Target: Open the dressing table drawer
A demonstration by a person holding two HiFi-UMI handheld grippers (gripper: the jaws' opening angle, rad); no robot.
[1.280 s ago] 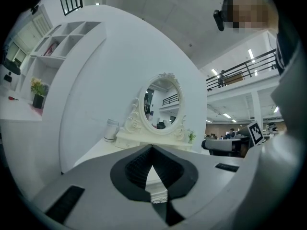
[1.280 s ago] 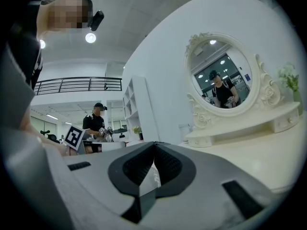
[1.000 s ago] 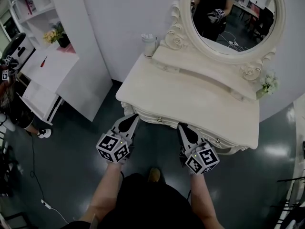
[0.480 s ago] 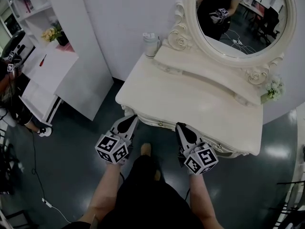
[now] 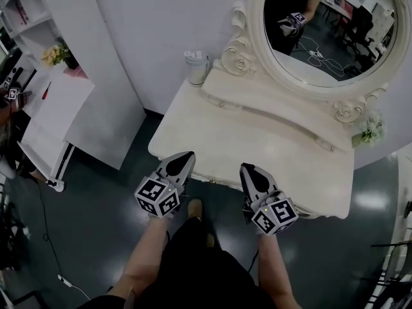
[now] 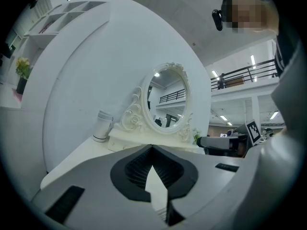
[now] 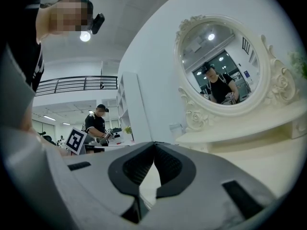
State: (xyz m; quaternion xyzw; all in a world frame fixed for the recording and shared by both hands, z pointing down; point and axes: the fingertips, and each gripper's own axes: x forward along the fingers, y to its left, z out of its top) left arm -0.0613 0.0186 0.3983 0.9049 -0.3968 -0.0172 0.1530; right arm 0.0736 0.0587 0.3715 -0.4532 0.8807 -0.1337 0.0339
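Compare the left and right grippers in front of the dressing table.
The left gripper is by the dressing table's left front corner; the right gripper is nearer the middle of its front edge. In the head view the left gripper's tip slants rightward, the right gripper's leftward. Both are shut, with nothing between the jaws.

The desk (image 5: 257, 140) top lay open from its front edge back to the raised shelf (image 5: 270, 100) and mirror (image 5: 328, 31) at 12 o'clock. A white cup (image 5: 195, 67) stood at 11 o'clock, flowers (image 5: 371, 131) at 2 o'clock. A white cabinet (image 5: 96, 108) crowded 9 o'clock.
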